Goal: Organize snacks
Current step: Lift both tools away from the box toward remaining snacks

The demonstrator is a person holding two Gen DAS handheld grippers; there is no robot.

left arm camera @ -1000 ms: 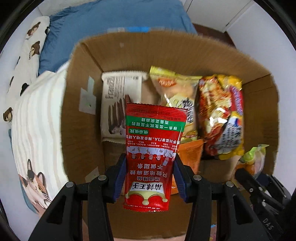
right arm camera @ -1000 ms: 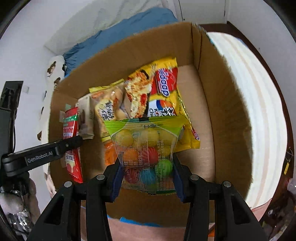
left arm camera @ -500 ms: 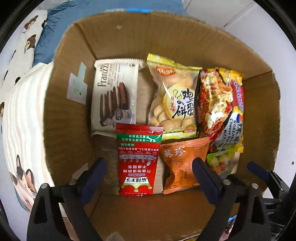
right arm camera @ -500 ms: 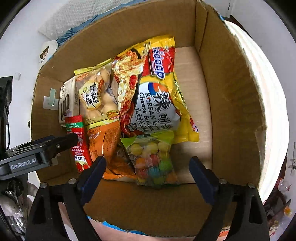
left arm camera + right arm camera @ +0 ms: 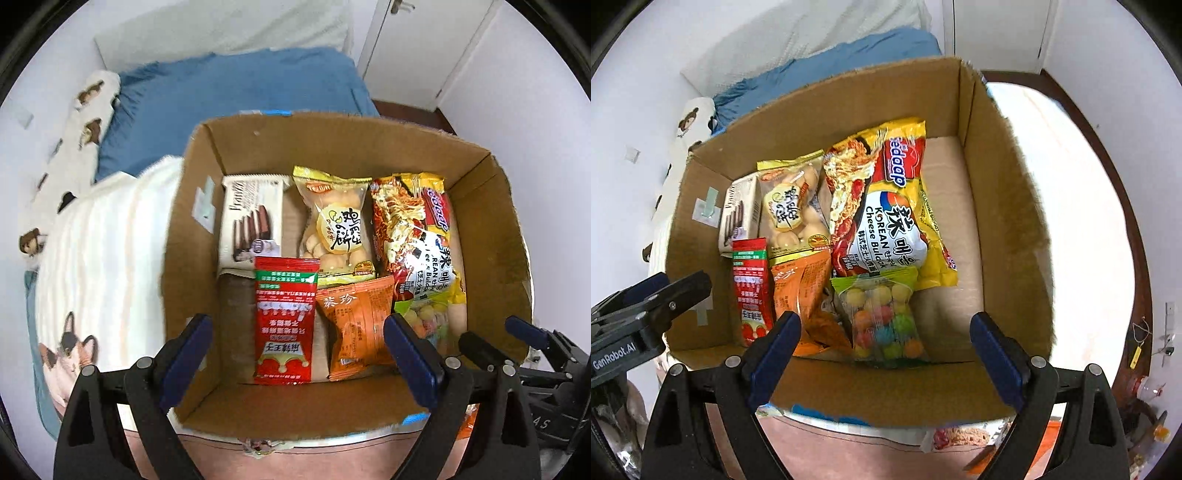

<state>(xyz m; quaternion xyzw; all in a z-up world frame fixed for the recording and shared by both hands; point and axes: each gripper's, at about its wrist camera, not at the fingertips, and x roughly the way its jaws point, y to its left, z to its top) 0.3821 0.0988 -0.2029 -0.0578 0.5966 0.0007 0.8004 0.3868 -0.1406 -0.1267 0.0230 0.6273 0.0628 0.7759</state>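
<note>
My left claw (image 5: 297, 354) and right claw (image 5: 884, 352) gape empty above the box (image 5: 849, 107), red sachet (image 5: 286, 317) and candy bag (image 5: 886, 317) lying inside.

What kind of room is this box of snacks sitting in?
Most likely a bedroom. The cardboard box sits on a bed with a striped cat-print blanket; behind it lie a blue duvet and a bear-print pillow, with white doors beyond.

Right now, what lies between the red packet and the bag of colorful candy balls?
The orange packet lies between the red packet and the candy bag, clearest in the right wrist view.
</note>
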